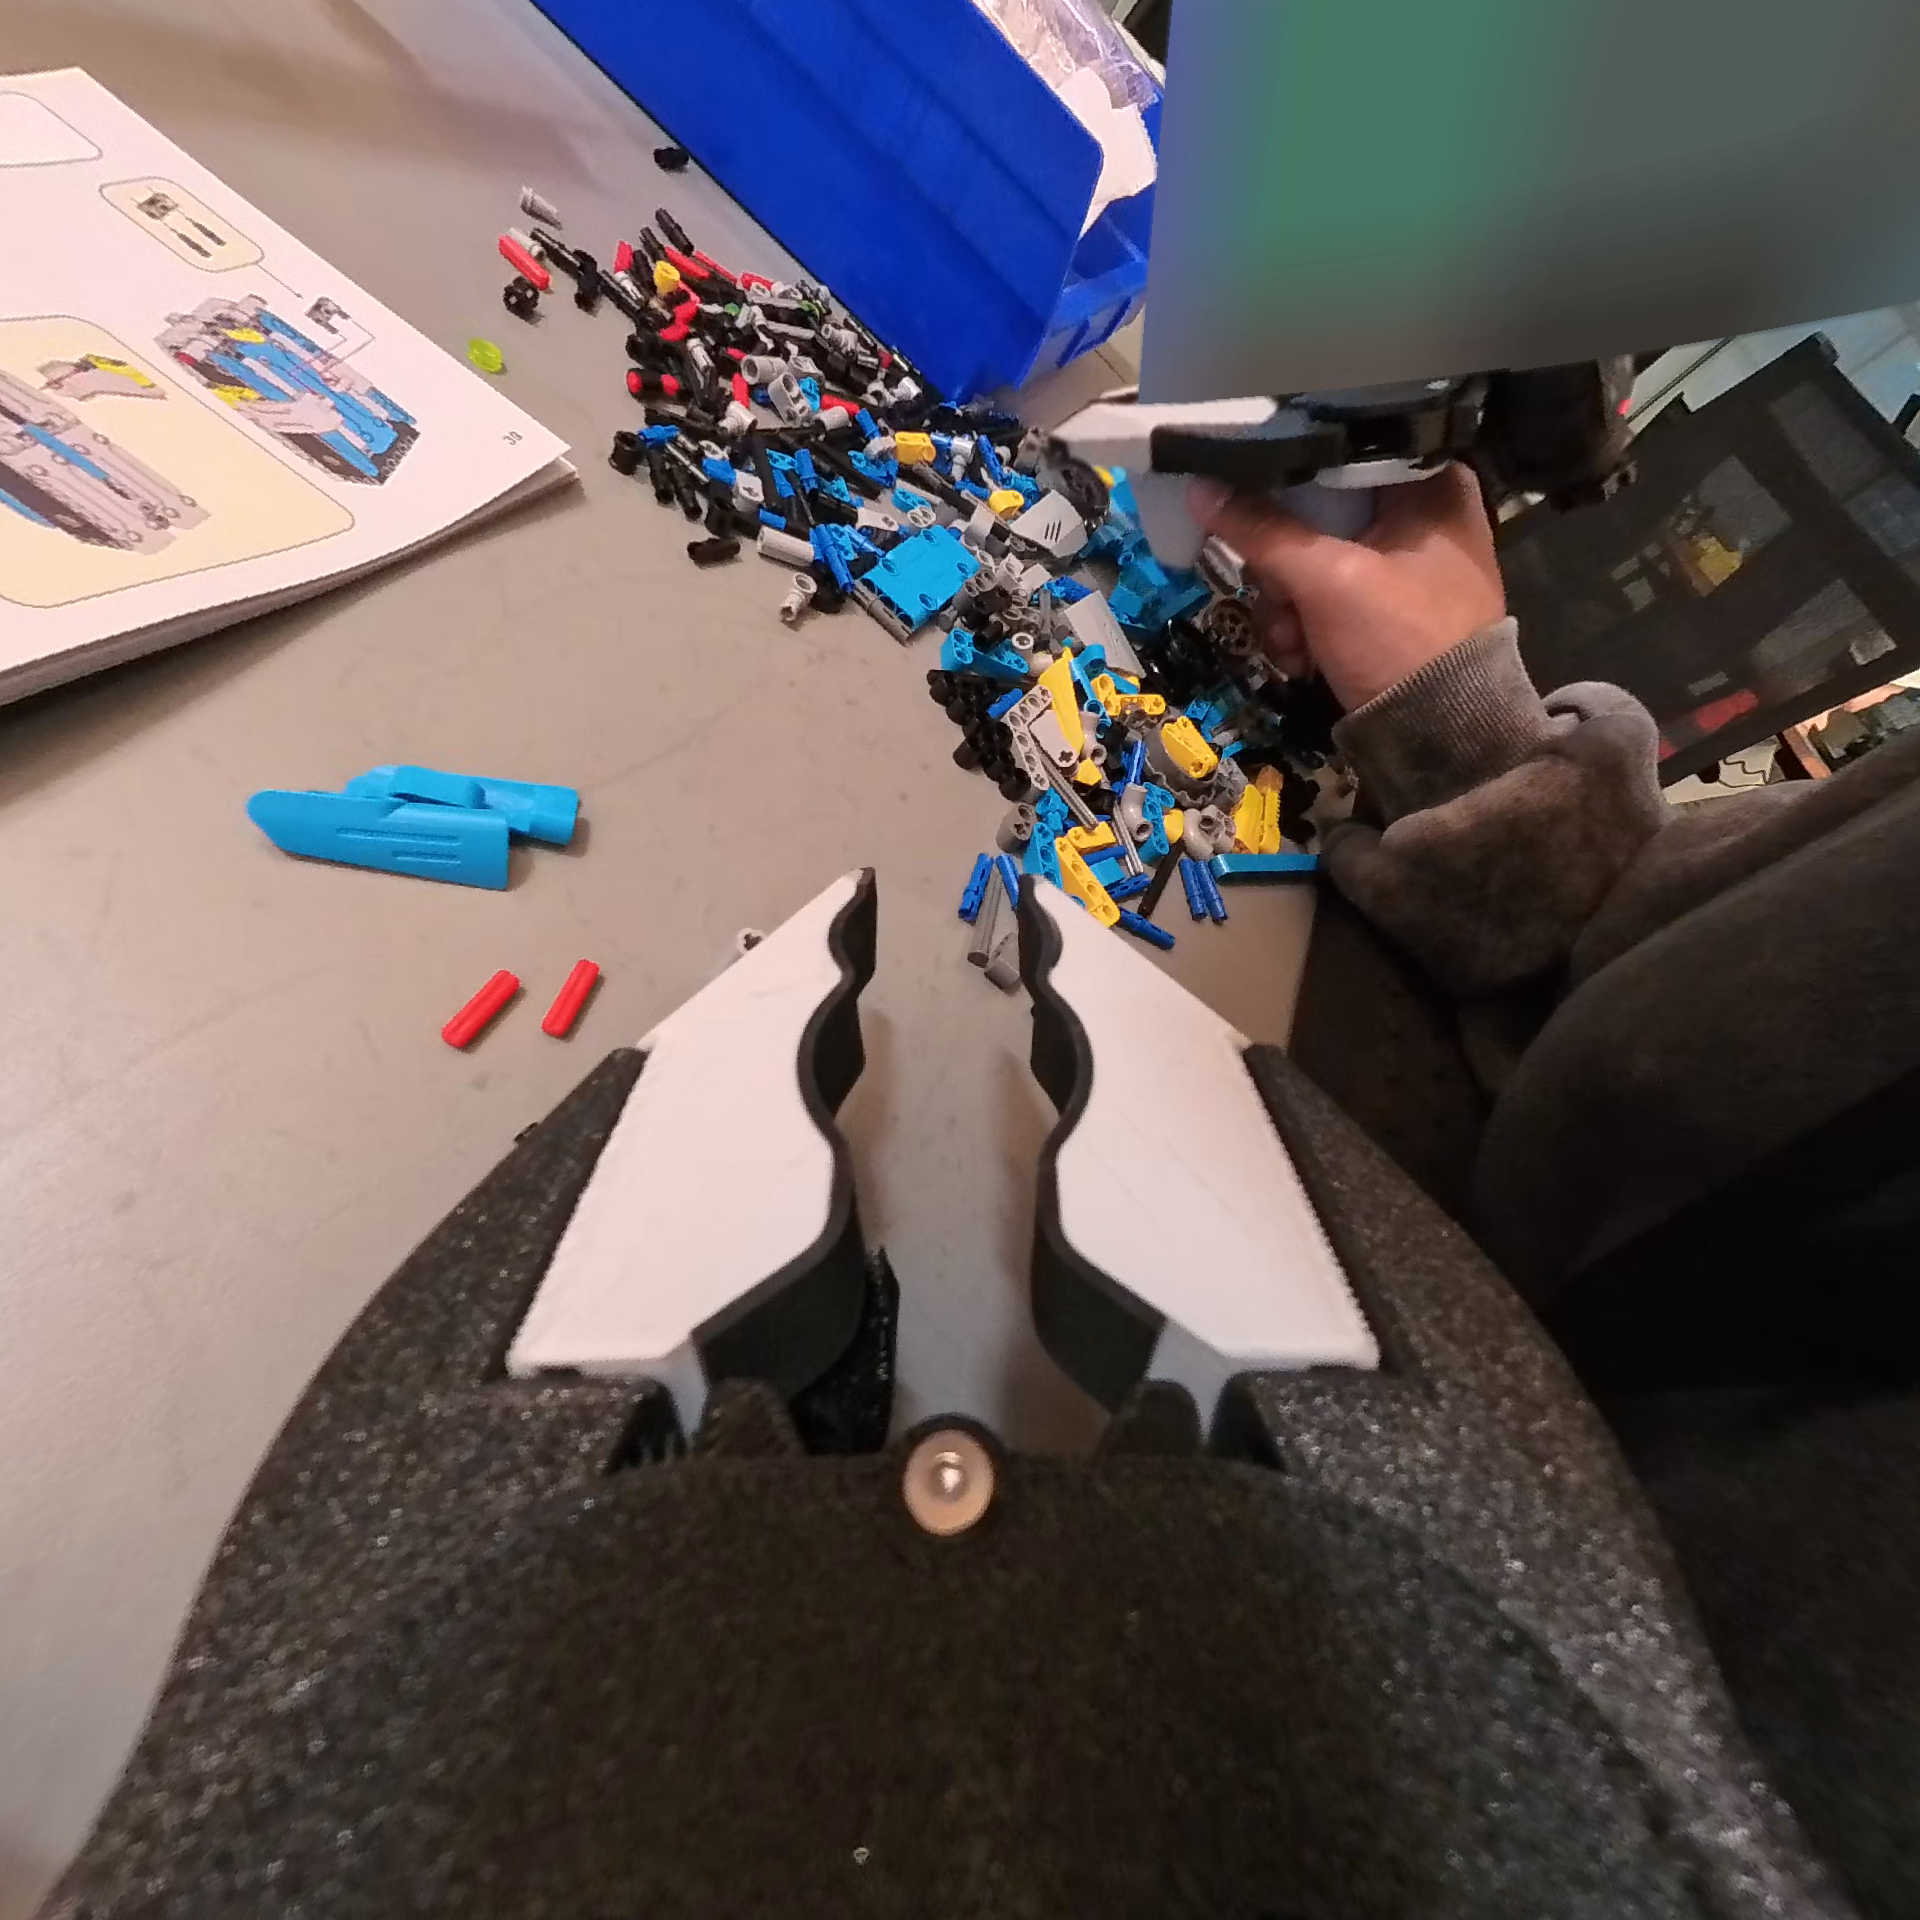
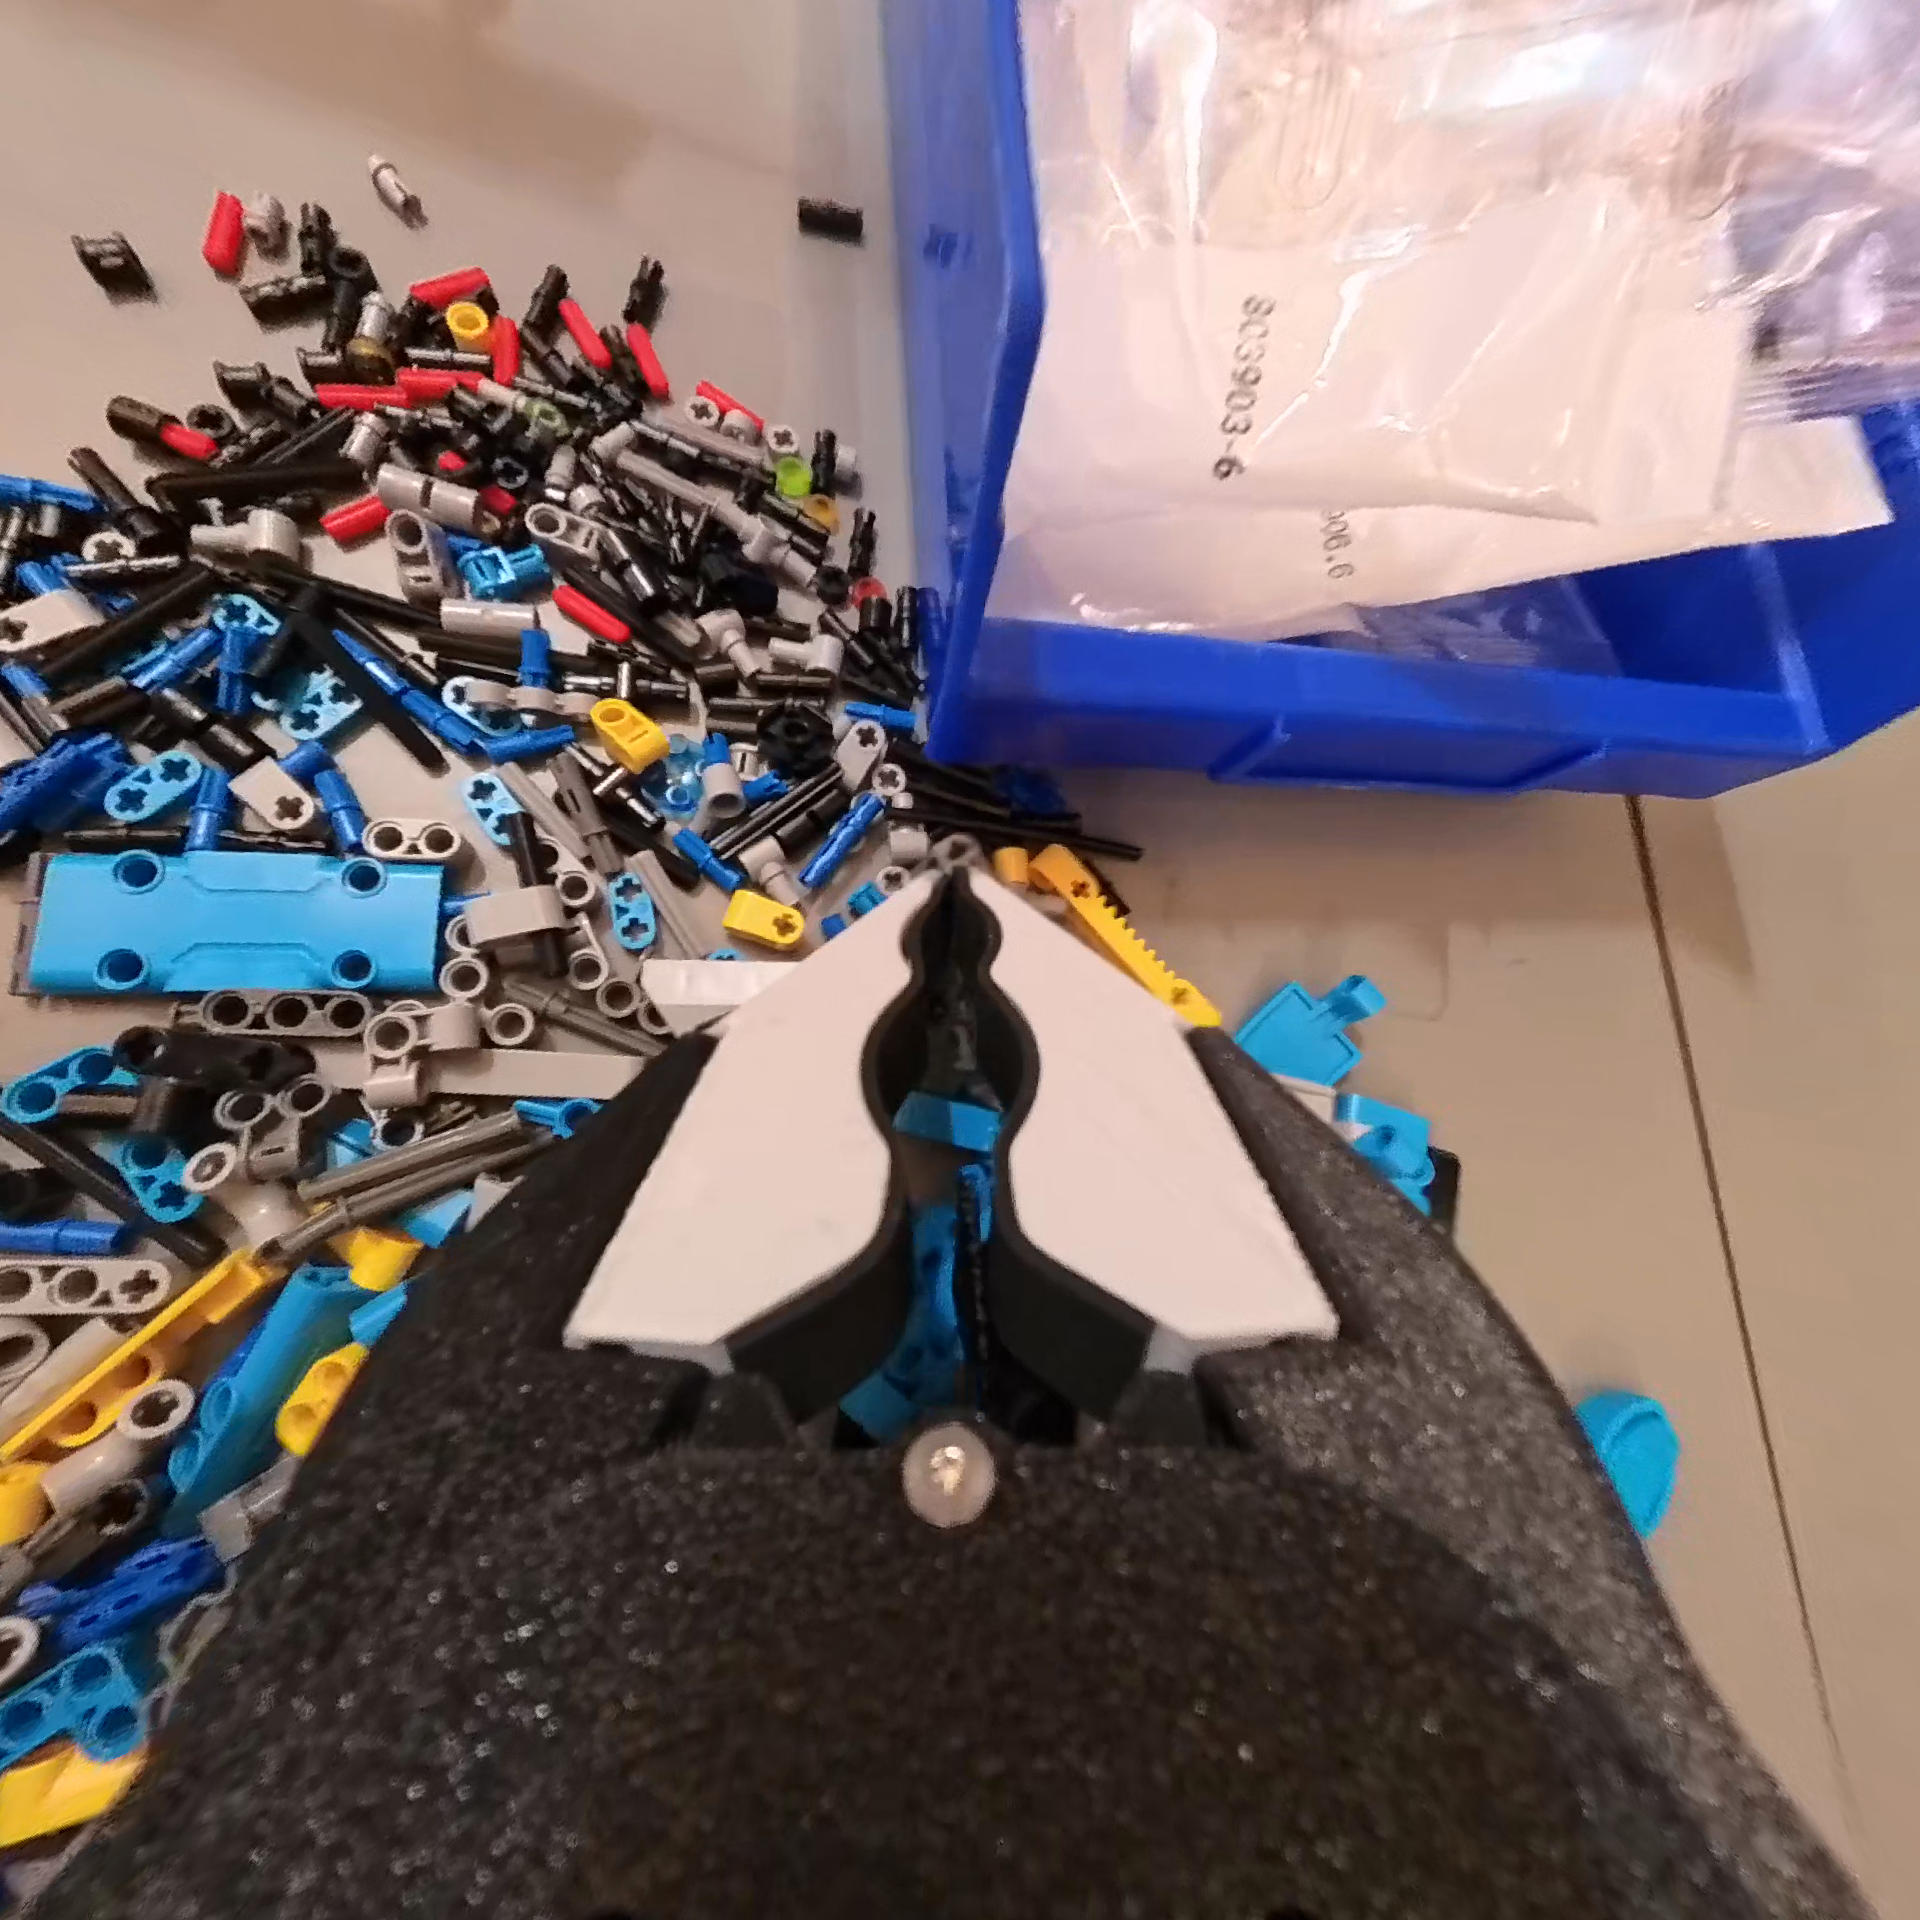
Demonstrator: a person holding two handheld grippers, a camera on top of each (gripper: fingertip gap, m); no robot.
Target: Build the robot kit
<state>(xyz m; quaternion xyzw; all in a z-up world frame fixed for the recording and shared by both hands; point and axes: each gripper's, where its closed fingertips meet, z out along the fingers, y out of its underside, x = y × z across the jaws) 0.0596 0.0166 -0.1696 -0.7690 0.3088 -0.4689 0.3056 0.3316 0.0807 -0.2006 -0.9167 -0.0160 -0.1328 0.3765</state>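
R tool (image 2: 951,883) closed, over brick pile (image 2: 436,665); blue bin (image 2: 1351,707) adj.

The left hand-held gripper (image 1: 945,894) is seen to have smooth matt white plastic fingers lined with black rubbery pads, set in a rough, speckled black body with a shiny metal screw (image 1: 947,1488). The same finish is shown by the right hand-held gripper (image 2: 951,883). The bench (image 1: 260,1195) appears smooth, matt and grey. The pile of small parts (image 2: 416,675) is made of glossy hard plastic. The blue bin (image 2: 1351,707) is of shiny plastic, filled with crinkled clear film bags (image 2: 1455,208). The booklet (image 1: 208,416) is of smooth paper. A fleecy grey sleeve (image 1: 1475,748) is visible.
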